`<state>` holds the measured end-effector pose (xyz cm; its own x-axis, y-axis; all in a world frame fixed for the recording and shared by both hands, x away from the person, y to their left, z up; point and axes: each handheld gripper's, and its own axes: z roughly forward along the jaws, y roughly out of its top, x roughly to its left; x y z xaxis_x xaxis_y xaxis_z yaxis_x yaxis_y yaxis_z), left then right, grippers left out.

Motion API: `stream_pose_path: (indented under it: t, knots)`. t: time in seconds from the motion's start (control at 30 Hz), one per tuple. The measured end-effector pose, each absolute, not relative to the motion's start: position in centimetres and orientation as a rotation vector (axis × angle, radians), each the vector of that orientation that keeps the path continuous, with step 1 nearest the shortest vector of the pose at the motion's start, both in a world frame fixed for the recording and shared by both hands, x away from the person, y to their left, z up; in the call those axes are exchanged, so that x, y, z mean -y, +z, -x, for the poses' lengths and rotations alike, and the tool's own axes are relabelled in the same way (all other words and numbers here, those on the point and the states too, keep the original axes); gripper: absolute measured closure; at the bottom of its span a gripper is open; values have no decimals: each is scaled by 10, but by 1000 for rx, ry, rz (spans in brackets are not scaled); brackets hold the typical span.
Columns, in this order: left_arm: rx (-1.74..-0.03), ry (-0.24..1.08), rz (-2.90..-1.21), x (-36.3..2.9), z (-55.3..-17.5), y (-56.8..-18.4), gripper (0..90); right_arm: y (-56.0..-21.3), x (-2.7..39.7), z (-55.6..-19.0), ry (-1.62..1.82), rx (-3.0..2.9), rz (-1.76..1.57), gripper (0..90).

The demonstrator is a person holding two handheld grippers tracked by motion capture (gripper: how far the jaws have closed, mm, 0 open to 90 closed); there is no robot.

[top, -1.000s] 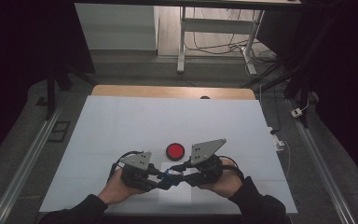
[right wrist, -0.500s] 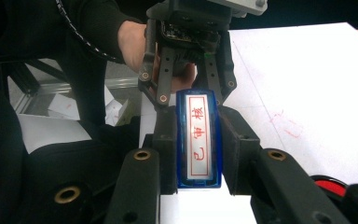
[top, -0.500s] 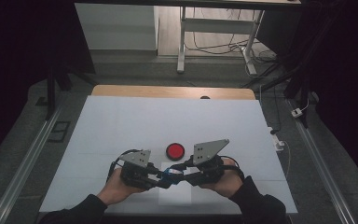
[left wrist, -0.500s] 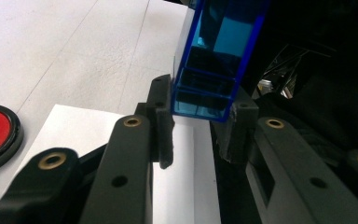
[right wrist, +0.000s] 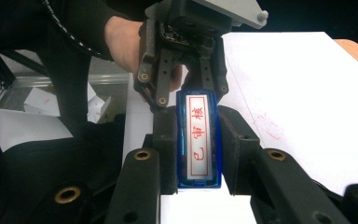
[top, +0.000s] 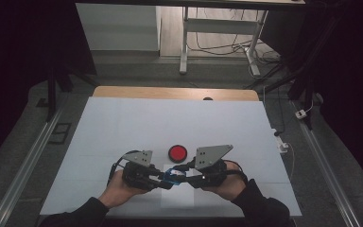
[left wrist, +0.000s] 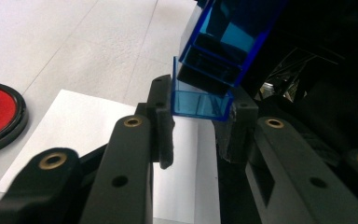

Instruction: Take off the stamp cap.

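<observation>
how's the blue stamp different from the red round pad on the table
The blue stamp is a clear blue box shape; the red round pad is a flat disc with a black rim. The stamp is held between the left tongs and right tongs; the pad lies free on the table. Both sit near the table's front.

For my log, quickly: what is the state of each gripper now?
Left gripper: closed on the blue transparent plastic cap.
Right gripper: closed on the blue rectangular stamp.
</observation>
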<state>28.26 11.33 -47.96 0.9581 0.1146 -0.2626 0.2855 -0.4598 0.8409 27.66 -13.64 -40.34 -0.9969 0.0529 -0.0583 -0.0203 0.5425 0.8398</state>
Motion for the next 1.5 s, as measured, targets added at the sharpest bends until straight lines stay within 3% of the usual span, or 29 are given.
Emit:
stream_pose_path:
  t: [0.43, 1.5]
  knots:
    - [-360, -97, -2153, -116, -277, -478, 690, -404, 140, -283, 1482, -2677, -141, 701]
    - [-580, 88, -2186, -161, -244, -467, 688, -412, 145, -293, 1416, -2676, -291, 700]
